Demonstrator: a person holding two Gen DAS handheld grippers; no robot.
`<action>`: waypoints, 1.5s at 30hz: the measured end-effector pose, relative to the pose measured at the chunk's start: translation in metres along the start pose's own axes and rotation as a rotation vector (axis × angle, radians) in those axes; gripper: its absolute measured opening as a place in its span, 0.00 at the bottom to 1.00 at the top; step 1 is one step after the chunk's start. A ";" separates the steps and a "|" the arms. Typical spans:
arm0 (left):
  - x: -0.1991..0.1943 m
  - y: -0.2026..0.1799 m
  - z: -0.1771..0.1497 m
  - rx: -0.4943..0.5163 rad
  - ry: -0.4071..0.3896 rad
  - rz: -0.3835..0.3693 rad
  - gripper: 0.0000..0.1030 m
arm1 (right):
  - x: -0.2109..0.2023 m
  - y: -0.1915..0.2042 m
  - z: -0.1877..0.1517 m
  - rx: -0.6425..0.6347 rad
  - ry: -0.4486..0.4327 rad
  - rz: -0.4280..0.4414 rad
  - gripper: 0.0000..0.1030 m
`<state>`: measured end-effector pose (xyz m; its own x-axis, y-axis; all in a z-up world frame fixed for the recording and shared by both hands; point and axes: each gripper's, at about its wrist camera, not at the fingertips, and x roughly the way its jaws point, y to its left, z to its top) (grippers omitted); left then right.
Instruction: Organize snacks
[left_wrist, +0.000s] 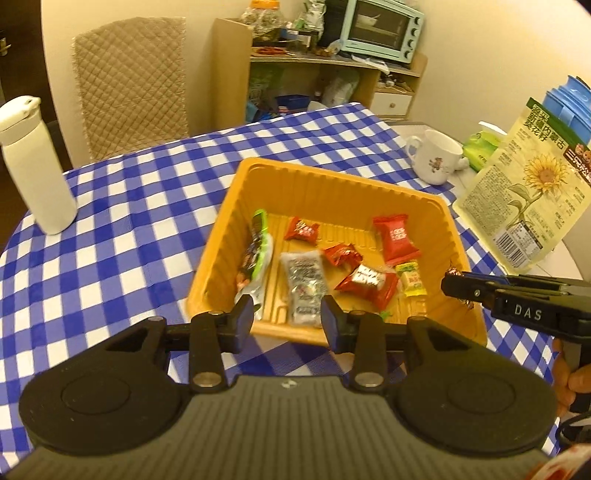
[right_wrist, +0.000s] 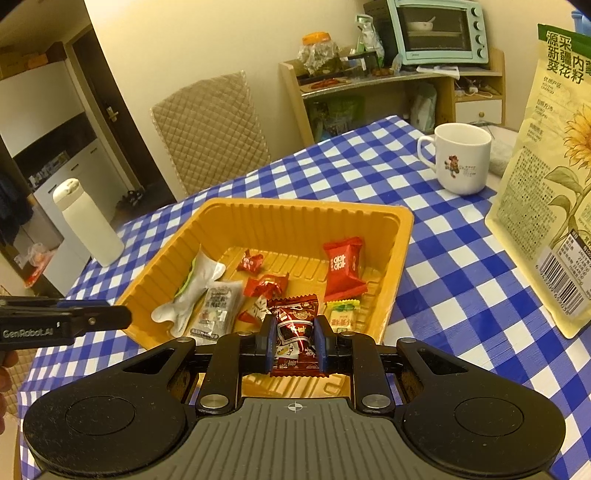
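Observation:
An orange plastic tray (left_wrist: 334, 179) (right_wrist: 295, 210) sits on the blue checked tablecloth and holds several wrapped snacks, among them a red packet (left_wrist: 396, 236) (right_wrist: 343, 267), a silver packet (left_wrist: 304, 286) (right_wrist: 218, 308) and a green-white pouch (left_wrist: 255, 254) (right_wrist: 192, 291). My left gripper (left_wrist: 288, 319) is open and empty at the tray's near rim. My right gripper (right_wrist: 295, 341) is shut on a dark red snack packet (right_wrist: 297, 325) above the tray's near edge. It also shows in the left wrist view (left_wrist: 461, 286), at the tray's right rim.
A white bottle (left_wrist: 35, 166) (right_wrist: 88, 221) stands left of the tray. A white mug (left_wrist: 434, 157) (right_wrist: 461, 158) and a sunflower-seed bag (left_wrist: 524, 192) (right_wrist: 554, 177) stand to the right. A quilted chair (left_wrist: 131, 81) and a shelf with a toaster oven (left_wrist: 382, 27) are behind the table.

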<state>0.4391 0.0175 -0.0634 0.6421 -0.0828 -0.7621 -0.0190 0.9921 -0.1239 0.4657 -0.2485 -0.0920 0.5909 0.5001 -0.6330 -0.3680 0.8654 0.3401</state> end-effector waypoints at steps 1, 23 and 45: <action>-0.001 0.001 -0.002 -0.003 0.001 0.005 0.35 | 0.001 0.000 0.000 -0.002 0.002 -0.001 0.21; -0.046 -0.019 -0.022 0.004 -0.054 0.093 0.51 | -0.037 0.001 -0.005 0.027 -0.062 0.017 0.60; -0.144 -0.073 -0.085 -0.056 -0.083 0.197 0.59 | -0.141 0.030 -0.064 -0.020 0.004 0.084 0.77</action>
<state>0.2832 -0.0511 0.0012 0.6824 0.1225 -0.7207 -0.1914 0.9814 -0.0145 0.3258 -0.2950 -0.0373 0.5543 0.5704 -0.6061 -0.4302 0.8197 0.3781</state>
